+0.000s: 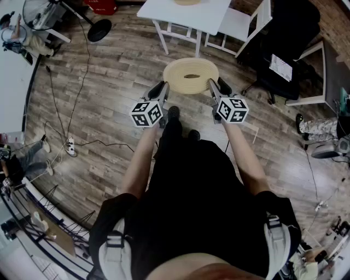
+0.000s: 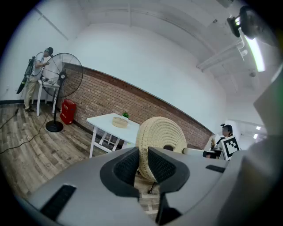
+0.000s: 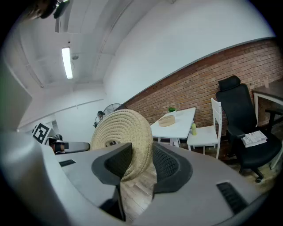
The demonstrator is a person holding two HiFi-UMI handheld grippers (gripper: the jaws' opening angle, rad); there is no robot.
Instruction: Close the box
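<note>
A round woven lid (image 1: pixel 190 75) with a hole in its middle hangs in the air in front of me, held by its rim from both sides. My left gripper (image 1: pixel 163 88) is shut on its left edge and my right gripper (image 1: pixel 214 86) on its right edge. In the left gripper view the lid (image 2: pixel 161 132) stands on edge between the dark pads (image 2: pixel 162 167). The right gripper view shows the lid (image 3: pixel 121 128) the same way. A small woven basket (image 2: pixel 120 122) sits on the white table (image 2: pixel 102 120), also seen as a basket (image 3: pixel 166 120) from the right.
The white table (image 1: pixel 164 11) stands just beyond the lid, with a white chair (image 1: pixel 240 24) and a black office chair (image 1: pixel 284 49) to its right. A floor fan (image 1: pixel 98 30), cables and a power strip (image 1: pixel 70 145) lie on the wooden floor at left.
</note>
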